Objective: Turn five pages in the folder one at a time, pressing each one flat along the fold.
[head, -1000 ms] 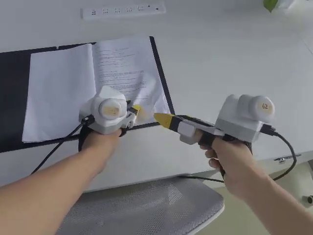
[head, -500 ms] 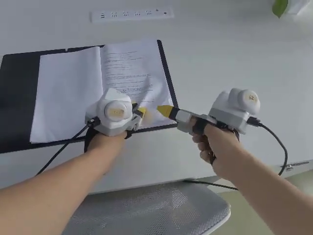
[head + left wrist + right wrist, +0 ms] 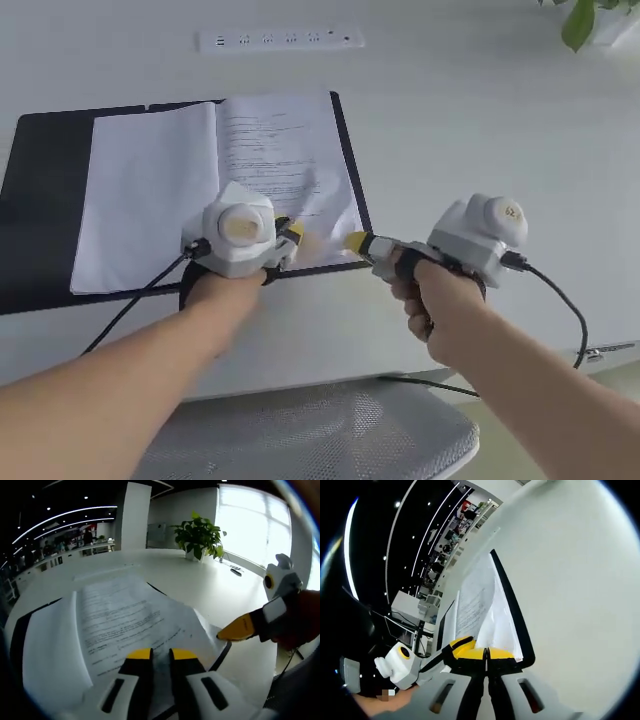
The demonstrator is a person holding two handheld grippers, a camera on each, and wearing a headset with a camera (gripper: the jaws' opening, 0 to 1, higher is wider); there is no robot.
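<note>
2 grippers meet at the near right corner of the open folder [image 3: 40,150], which lies flat on the white desk [image 3: 480,120] with a blank sheet on its left half and a printed page [image 3: 280,160] on its right. The step in hand looks like starting 1 page turn, and no sheet is lifted yet.

To do it well, I would catch only the top sheet at its free corner and raise it a little to check that just 1 sheet comes. I would then carry it over the spine in a low arc so it does not crease. The other gripper should steady the stack near the bottom edge and then run along the fold from 1 end to the other. The paper is thin and will likely slip or drag a second sheet along, so a light pinch is safer than a hard one.

The left gripper [image 3: 161,655] hovers over the bottom of the printed page with its jaws nearly together. A slim gap shows between the yellow tips, and nothing is visibly caught in it. The right gripper [image 3: 486,654] has its jaws pressed together, with the tips at the page's near right corner. Whether paper is pinched between them I cannot tell.
</note>
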